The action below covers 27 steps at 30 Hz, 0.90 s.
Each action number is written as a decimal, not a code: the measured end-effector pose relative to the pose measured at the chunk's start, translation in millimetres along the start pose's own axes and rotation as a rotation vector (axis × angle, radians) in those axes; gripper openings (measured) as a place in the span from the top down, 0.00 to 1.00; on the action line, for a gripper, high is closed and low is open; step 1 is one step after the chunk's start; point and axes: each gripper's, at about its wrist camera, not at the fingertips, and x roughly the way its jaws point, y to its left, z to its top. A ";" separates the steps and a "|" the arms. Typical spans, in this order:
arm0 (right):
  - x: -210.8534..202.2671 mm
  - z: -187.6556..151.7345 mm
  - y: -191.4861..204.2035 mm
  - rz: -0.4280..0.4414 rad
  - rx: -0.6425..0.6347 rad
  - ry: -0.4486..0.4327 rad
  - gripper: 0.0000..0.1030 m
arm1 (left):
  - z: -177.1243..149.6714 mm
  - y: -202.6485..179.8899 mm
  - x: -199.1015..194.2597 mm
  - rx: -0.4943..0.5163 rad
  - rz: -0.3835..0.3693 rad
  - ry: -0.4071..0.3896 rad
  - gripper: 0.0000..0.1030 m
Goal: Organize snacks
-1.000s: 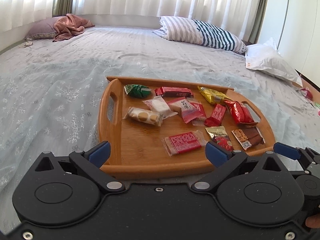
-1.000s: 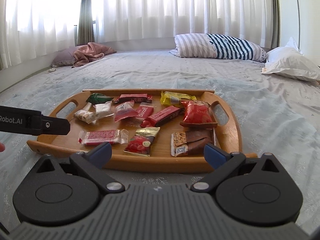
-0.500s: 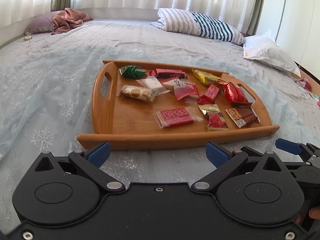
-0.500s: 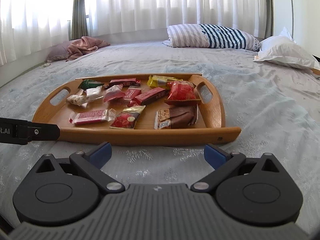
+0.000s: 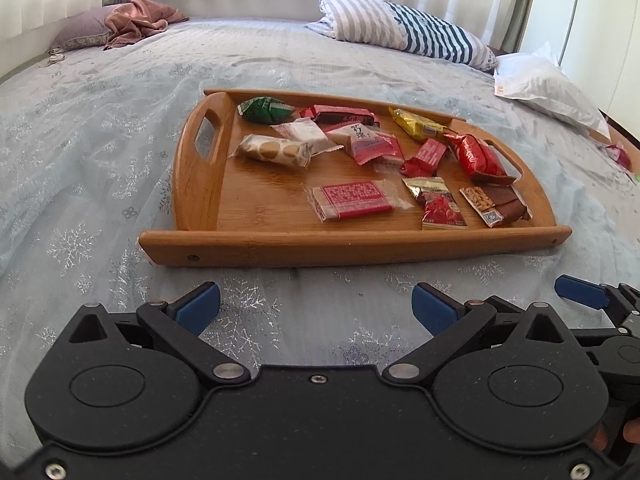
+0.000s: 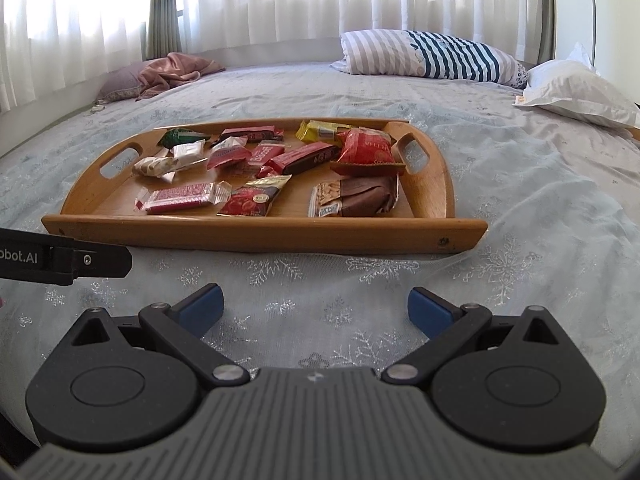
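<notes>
A wide bed [image 5: 120,128] with a pale snowflake-pattern cover carries a striped pillow [image 6: 432,56] near the curtains and a wooden tray [image 5: 352,244] in the middle. On the tray lie many wrapped snacks, among them a red puffed bag [image 6: 366,148], a brown nut bar [image 6: 356,198] and a pink wafer pack [image 5: 352,200]. The left tongs [image 5: 316,306] and the right tongs [image 6: 314,306] are both spread wide and hold nothing, above the cover just in front of the tray, not touching it.
</notes>
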 end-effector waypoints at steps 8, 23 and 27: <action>5.6 -0.8 -1.6 0.003 -0.012 0.011 0.00 | -2.3 -1.0 6.1 0.014 0.016 0.007 0.00; 14.0 2.4 2.4 0.005 -0.047 0.031 0.00 | -5.4 -5.4 17.0 0.053 0.060 0.002 0.00; 14.5 1.5 1.7 0.008 -0.051 0.031 0.00 | -6.4 -5.8 17.5 0.056 0.064 -0.002 0.00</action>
